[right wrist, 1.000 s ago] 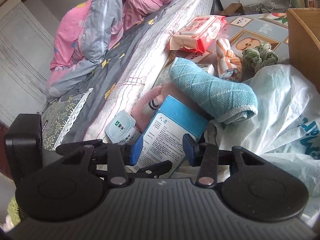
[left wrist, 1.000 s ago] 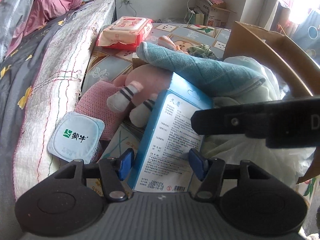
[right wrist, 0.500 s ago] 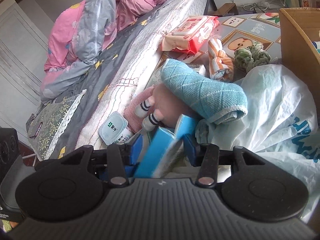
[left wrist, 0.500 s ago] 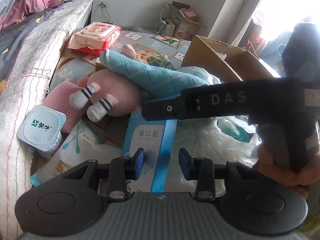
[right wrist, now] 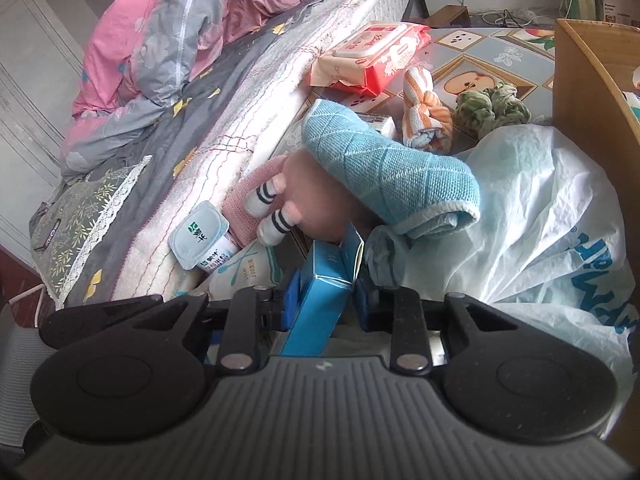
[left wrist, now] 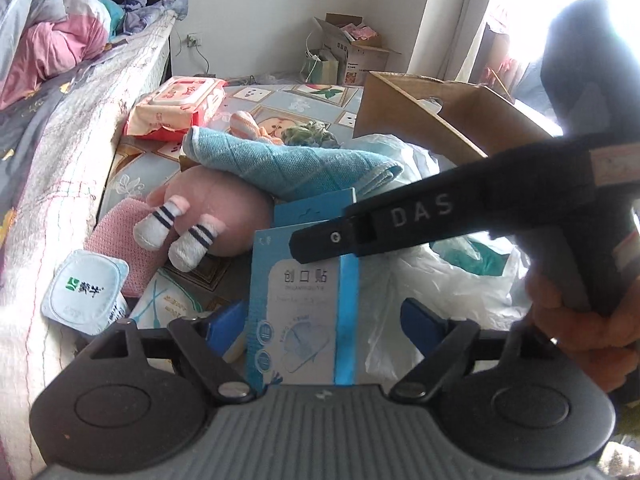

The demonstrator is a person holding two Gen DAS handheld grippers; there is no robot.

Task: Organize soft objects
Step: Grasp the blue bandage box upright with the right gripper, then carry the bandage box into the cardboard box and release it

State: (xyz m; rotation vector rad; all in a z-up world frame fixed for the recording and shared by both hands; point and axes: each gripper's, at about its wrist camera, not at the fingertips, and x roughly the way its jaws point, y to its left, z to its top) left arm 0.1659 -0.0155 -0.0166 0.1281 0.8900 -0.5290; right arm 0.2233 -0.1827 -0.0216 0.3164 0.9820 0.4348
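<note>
Right gripper (right wrist: 326,300) closing on blue box (right wrist: 320,304), long axis pointing away; left gripper (left wrist: 324,320) opening, released.

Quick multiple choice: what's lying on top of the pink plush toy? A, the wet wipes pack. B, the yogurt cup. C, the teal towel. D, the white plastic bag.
C: the teal towel is draped across the pink plush toy, while the wet wipes pack, yogurt cup and plastic bag lie off to its sides.
</note>
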